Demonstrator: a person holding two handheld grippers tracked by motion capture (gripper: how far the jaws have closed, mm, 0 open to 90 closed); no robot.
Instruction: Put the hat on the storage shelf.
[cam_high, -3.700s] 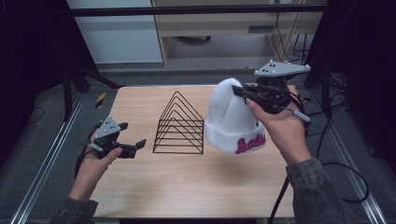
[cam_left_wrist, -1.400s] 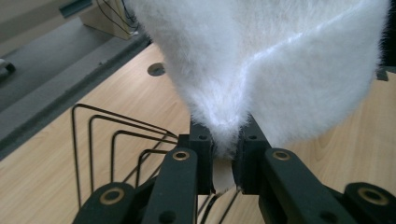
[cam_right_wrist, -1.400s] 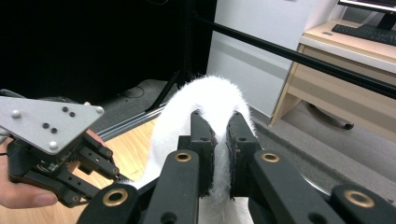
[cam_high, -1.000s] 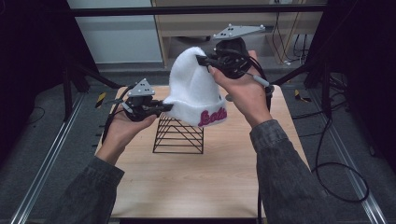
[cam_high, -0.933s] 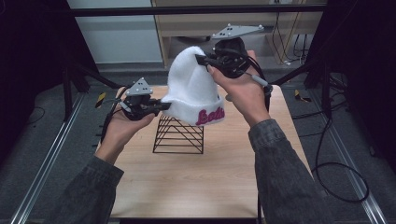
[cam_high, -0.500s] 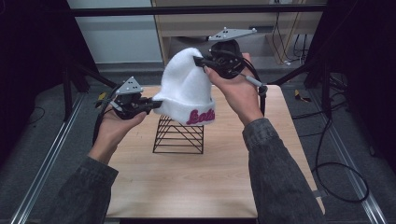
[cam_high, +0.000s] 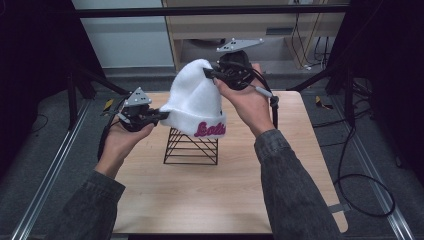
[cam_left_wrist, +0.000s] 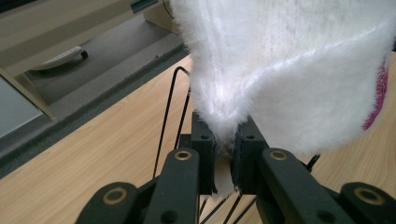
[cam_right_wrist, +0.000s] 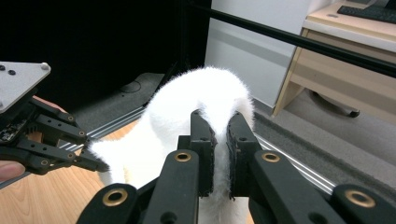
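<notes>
White beanie (cam_high: 194, 102), pink lettering: held up over black wire rack (cam_high: 191, 146) on counter (cam_high: 220, 195). L claw (cam_high: 159, 116) clamped on brim edge; R claw (cam_high: 209, 74) clamped on crown

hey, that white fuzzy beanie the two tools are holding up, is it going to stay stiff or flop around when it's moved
Probably floppy: the white beanie sags between the left tool and right tool, bunching where pinched. Likely light, since thin pinches of fabric carry it. Its fuzzy knit should resist slipping, and may snag on the wire rack beneath.

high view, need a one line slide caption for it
Both grippers, left and right, hold a fluffy white knit beanie above a black wire pyramid rack.
</notes>
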